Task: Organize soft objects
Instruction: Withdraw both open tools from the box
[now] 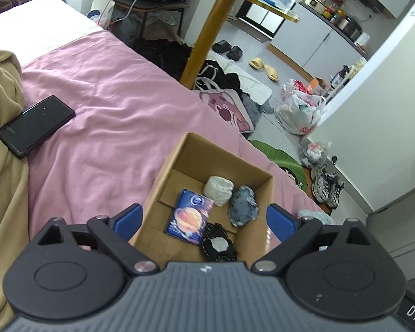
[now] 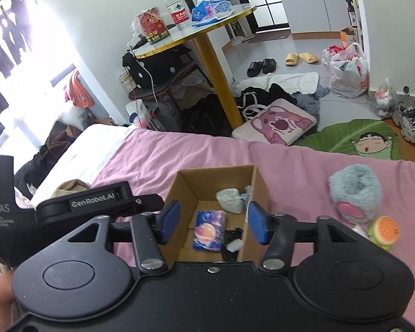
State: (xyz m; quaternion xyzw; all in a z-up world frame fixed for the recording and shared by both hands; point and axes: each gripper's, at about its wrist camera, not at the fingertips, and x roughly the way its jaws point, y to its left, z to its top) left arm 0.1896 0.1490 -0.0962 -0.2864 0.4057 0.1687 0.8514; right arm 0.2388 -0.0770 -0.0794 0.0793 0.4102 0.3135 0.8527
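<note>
The cardboard box (image 2: 258,188) on the bed (image 2: 207,152) already holds four items, a blue packet (image 2: 209,229) among them. Right of the box, a grey plush (image 2: 355,185) and burger toy (image 2: 384,231) remain outside. Left tool (image 1: 204,218) and right tool (image 2: 211,222) both hang above the box, spread wide and empty.

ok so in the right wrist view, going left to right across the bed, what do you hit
tan cloth → cardboard box → grey fluffy plush → burger toy
</note>
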